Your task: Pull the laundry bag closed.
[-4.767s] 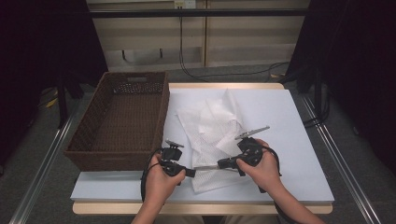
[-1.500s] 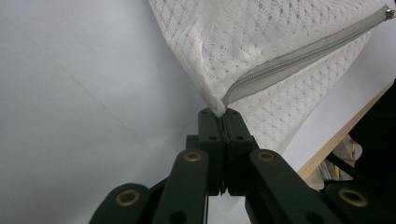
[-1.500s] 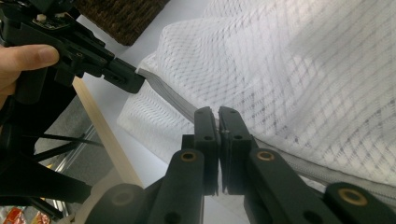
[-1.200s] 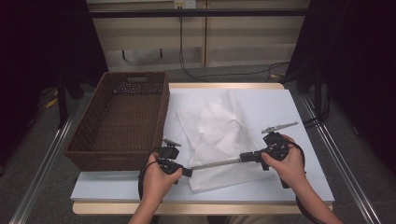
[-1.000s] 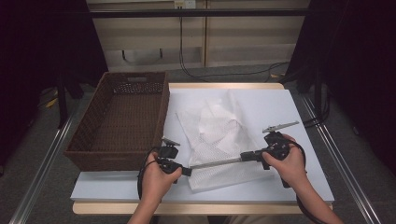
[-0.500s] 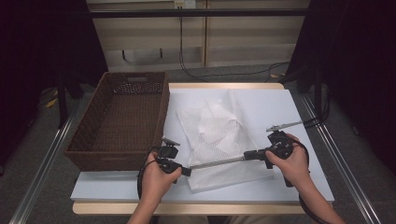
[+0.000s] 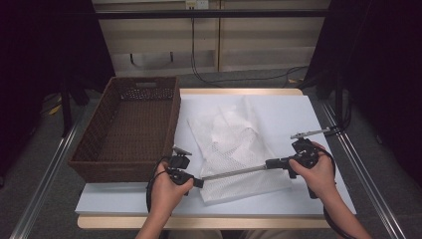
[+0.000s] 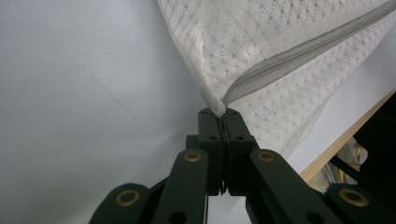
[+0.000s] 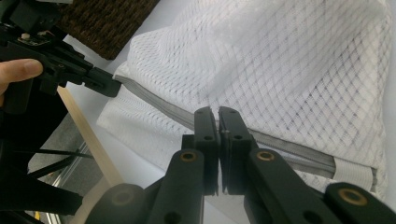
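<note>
Basket: a brown woven basket [image 7: 130, 124] sits on the left side of the surface [image 7: 298, 112]. It looks empty inside.

Left tongs: the left tongs [image 7: 197, 182] are pressed together on the corner of the mesh bag [image 7: 234, 144], right where the zipper [image 8: 299, 51] starts. In the left gripper view the white cloth pokes out from between the two black tips.

Mesh bag: a white net bag lies flat in the middle of the surface, just beside the basket. Its near edge is lifted a bit between the two hands.

Zipper line: the grey zipper runs like a long straight line from the left tongs across to the right tongs [image 7: 271, 164]. It goes left to right and tilts a little away from the person on the right end.

Right tongs: the right tongs are pressed together too, pinching something on the zipper. It may be the little pull tab, but that part is too small to tell.

Which hand matters: the left hand holds the bag's end in place. The right hand is the one on the zipper, so I think the next pull goes along that long line, to the right, away from the left tongs.
</note>
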